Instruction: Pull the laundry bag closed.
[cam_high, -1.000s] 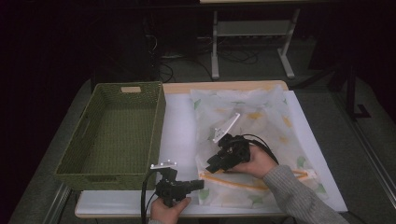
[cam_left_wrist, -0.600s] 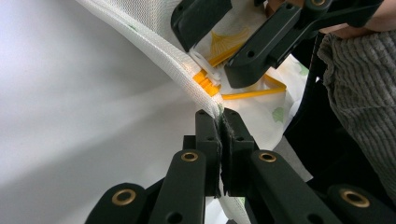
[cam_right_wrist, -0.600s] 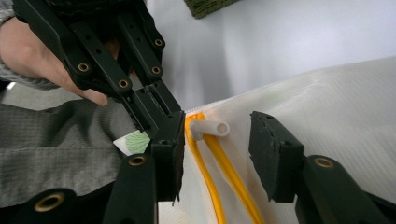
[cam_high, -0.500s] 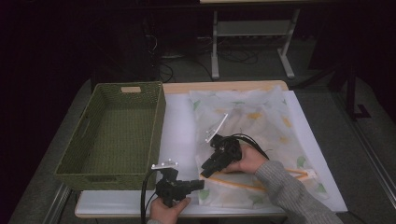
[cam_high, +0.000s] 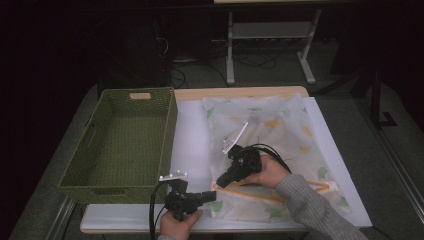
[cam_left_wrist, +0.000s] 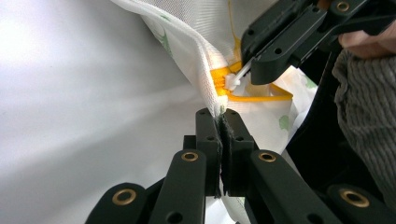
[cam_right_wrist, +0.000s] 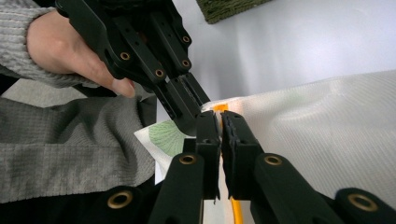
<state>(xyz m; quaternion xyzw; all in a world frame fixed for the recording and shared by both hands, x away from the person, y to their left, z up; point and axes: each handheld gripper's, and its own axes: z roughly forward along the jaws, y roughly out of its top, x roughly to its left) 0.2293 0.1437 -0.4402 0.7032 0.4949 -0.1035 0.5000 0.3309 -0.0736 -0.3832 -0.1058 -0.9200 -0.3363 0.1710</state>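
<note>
A white mesh bag (cam_high: 270, 130) with a leaf print and a yellow zipper (cam_high: 270, 196) lies flat on the white table. My left gripper (cam_high: 212, 194) at the bag's near left corner is shut on the bag's edge (cam_left_wrist: 212, 100), just below the zipper's end. My right gripper (cam_high: 220, 182) points down-left at that same corner. Its jaws have just been closing, and their tips pinch the small white zipper pull (cam_left_wrist: 233, 80). In the right gripper view my right gripper (cam_right_wrist: 220, 116) stands shut over the yellow zipper (cam_right_wrist: 233, 207), with the left gripper (cam_right_wrist: 189, 119) right in front of it.
A green woven basket (cam_high: 120, 145) stands empty to the left of the bag. The white sheet (cam_high: 192, 135) shows bare between basket and bag. The table's front edge (cam_high: 125, 227) runs just below my left hand. A metal stand (cam_high: 270, 40) is on the floor behind.
My right gripper has moved down and to the left across the bag toward the left gripper, and its jaws have closed. The left gripper has stayed put on the bag's corner.
</note>
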